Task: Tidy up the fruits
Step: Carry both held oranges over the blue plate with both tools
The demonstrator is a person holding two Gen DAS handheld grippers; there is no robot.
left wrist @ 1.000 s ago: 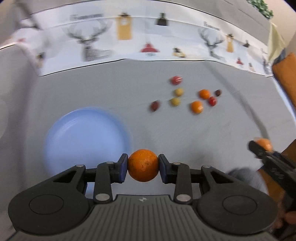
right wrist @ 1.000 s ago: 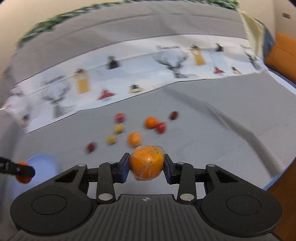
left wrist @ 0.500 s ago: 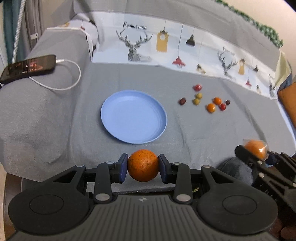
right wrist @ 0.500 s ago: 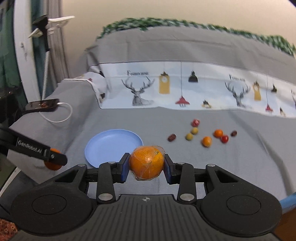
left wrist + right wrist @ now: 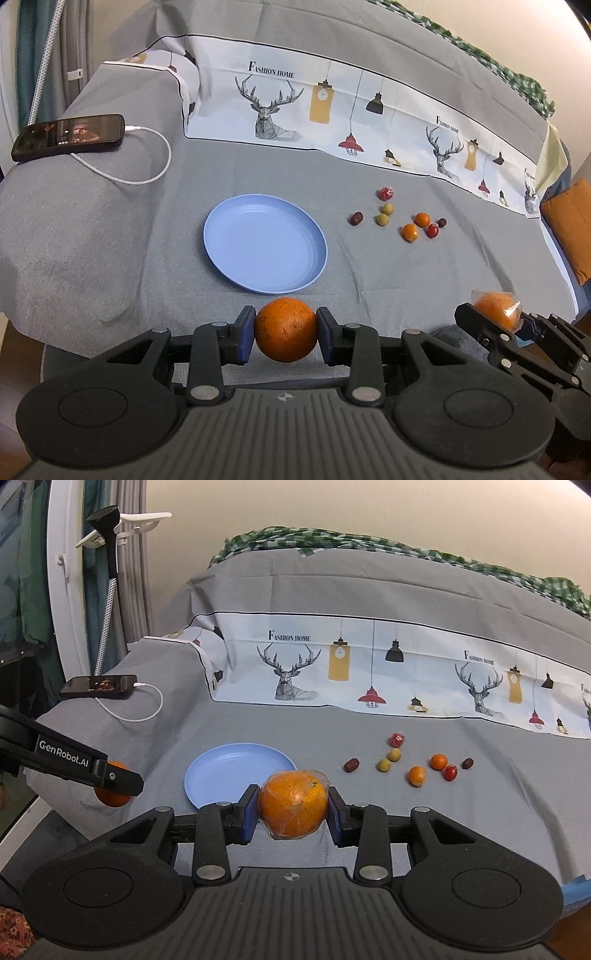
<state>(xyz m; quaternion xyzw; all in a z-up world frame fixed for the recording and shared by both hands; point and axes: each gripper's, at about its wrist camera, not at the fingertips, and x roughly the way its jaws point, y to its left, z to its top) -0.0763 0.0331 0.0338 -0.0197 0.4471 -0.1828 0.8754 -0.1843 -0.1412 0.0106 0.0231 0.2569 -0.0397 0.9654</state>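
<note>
Gripping a rough-skinned bare orange [image 5: 285, 329], your left gripper [image 5: 285, 334] has its blue pads pressed on both sides of the fruit and hangs off the near edge of the grey cloth-covered surface [image 5: 110, 236]. Your right gripper [image 5: 293, 812] is likewise clamped, on a plastic-wrapped orange [image 5: 293, 804]. Just beyond both lies the round light-blue plastic plate [image 5: 221, 243], with nothing on it. Well to its right sits a loose cluster of small fruits [image 5: 402, 218]: red, olive-green, orange and dark ones, none touching the plate. You look to be in the carry step, with delivery to the plate the likely aim. Next, bring one orange over the plate's centre, lower it until it rests, then release; oranges roll, so set it down gently.
</note>
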